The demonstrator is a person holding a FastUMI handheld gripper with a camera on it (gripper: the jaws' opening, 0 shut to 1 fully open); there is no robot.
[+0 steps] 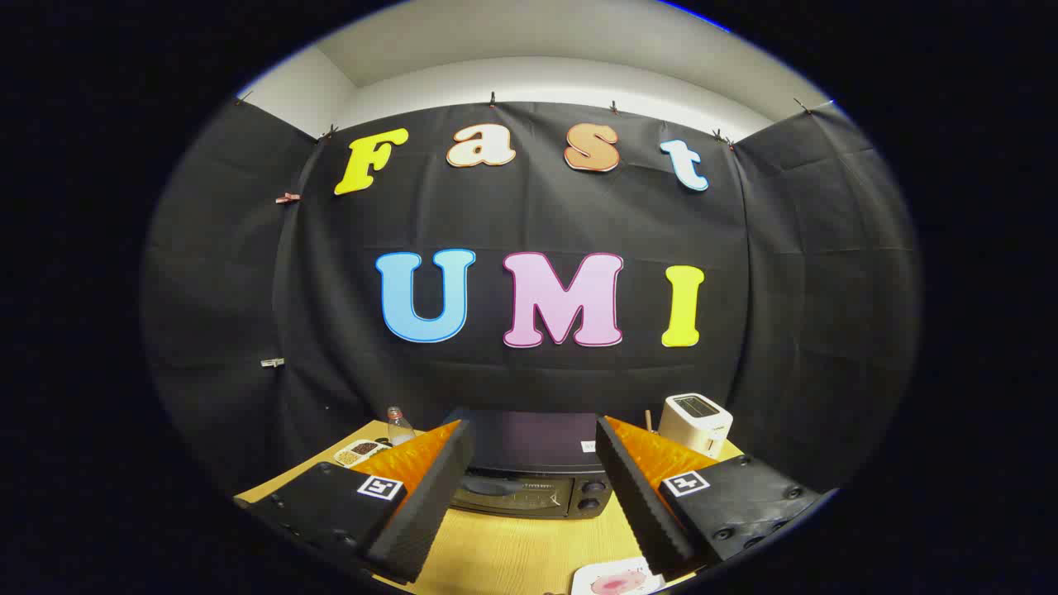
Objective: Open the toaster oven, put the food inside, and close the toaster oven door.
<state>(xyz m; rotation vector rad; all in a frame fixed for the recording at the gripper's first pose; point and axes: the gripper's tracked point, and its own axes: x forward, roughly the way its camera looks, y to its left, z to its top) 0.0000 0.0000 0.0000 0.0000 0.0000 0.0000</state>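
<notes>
The jaws of the gripper (533, 438) stand wide apart and hold nothing; the space between them is free. They hang above the counter (512, 549), a light wooden surface, and point toward the back of the booth.

The toaster oven (529, 475) is straight ahead, seen in the gap between the two jaws and beyond their tips. It is a dark box that stands on the counter against the black cloth wall. Its door looks closed, with the glass front facing the jaws, and two round knobs (590, 495) sit one above the other at the right end of the front.

Below the right jaw, near its base, lies a white plate (616, 577) with something pink on it; I cannot tell exactly what the food is. The plate is well apart from the oven, on the near side of the counter.

Beyond the right jaw stands a white pop-up toaster (696, 421), beside the oven. Beyond the left jaw I see a small clear bottle (399, 426) standing upright, and near it a white divided dish (361, 451) with dark and light contents in its compartments.
</notes>
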